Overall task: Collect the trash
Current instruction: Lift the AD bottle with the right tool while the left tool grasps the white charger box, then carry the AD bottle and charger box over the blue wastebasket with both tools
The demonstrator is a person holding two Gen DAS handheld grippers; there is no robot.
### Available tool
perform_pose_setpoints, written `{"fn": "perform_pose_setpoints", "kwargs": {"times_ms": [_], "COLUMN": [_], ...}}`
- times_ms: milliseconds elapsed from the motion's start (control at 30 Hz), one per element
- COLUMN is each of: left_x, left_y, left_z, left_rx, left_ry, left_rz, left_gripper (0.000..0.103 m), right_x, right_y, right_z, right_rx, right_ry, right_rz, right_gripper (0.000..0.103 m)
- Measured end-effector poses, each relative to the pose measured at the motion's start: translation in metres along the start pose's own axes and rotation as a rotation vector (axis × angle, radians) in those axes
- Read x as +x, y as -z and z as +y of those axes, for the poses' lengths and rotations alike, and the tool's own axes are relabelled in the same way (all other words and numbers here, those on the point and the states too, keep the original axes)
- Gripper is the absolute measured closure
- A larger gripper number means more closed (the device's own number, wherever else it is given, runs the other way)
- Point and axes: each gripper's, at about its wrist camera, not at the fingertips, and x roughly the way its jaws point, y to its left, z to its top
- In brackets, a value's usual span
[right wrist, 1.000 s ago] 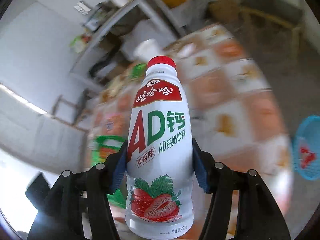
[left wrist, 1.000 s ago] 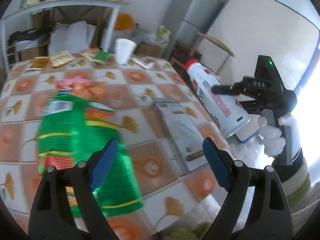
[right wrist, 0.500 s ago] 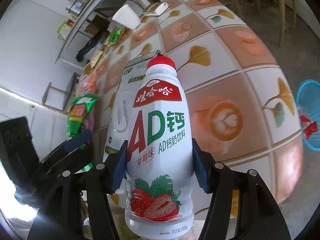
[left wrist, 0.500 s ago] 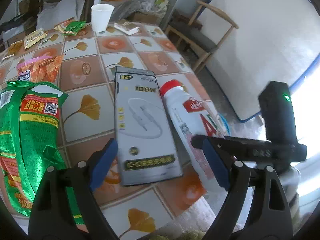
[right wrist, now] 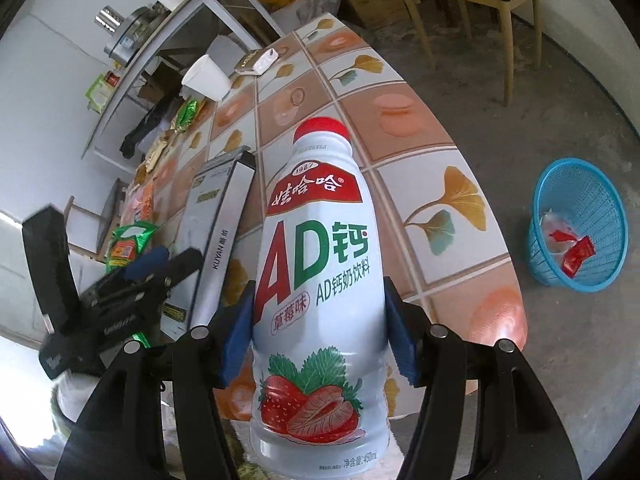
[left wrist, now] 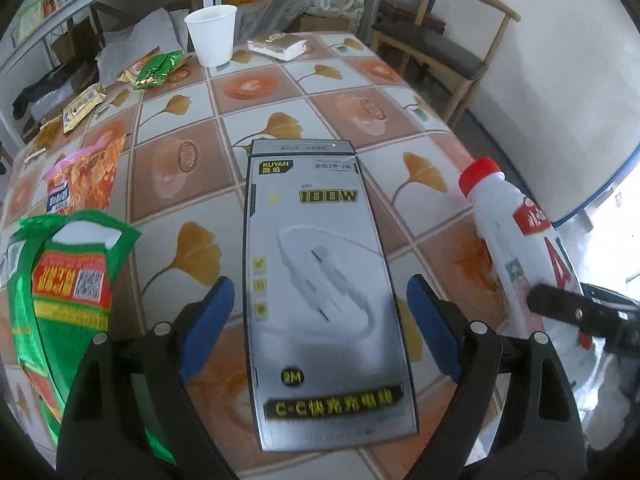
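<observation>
left claw point(left wrist: 316, 320) is wide open straddling the box point(left wrist: 320, 280), whose long side runs straight ahead; right claw point(right wrist: 320, 332) is clamped on the bottle point(right wrist: 320, 280), basket point(right wrist: 576, 232) off to its right

White drink bottle point(right wrist: 316, 280) with red cap, green lettering (strawberries printed low); grey cable box point(left wrist: 320, 280) with yellow lettering; orange-and-white ginkgo-leaf tablecloth point(left wrist: 360, 104); blue mesh basket point(right wrist: 576, 224); green snack bag point(left wrist: 68, 288).
</observation>
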Motion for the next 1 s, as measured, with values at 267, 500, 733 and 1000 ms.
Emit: {"fn": "perform_pose_setpoints", "kwargs": {"times_ms": [267, 500, 733, 1000], "left_x": [0.021, 0.030, 0.030, 0.027], "left_y": [-0.009, -0.006, -0.005, -0.002], "left_z": [-0.001, -0.006, -0.009, -0.008], "left_rx": [-0.008, 0.008, 0.013, 0.002], "left_ry": [-0.010, -0.019, -0.041, -0.031], "left_rz": [0.053, 0.070, 0.057, 0.049], "left_gripper": [0.019, 0.019, 0.022, 0.022], "right_x": [0.007, 0.010, 0.015, 0.014], "right_y": [-0.003, -0.005, -0.003, -0.002], "right_z": [0.009, 0.010, 0.009, 0.006], "right_rx": [-0.048, -0.061, -0.048, -0.024], "right_ry": [0.036, 0.041, 0.040, 0.034], "right_rz": [-0.004, 0.004, 0.019, 0.005], "right_gripper": [0.044, 0.043, 0.042, 0.042]}}
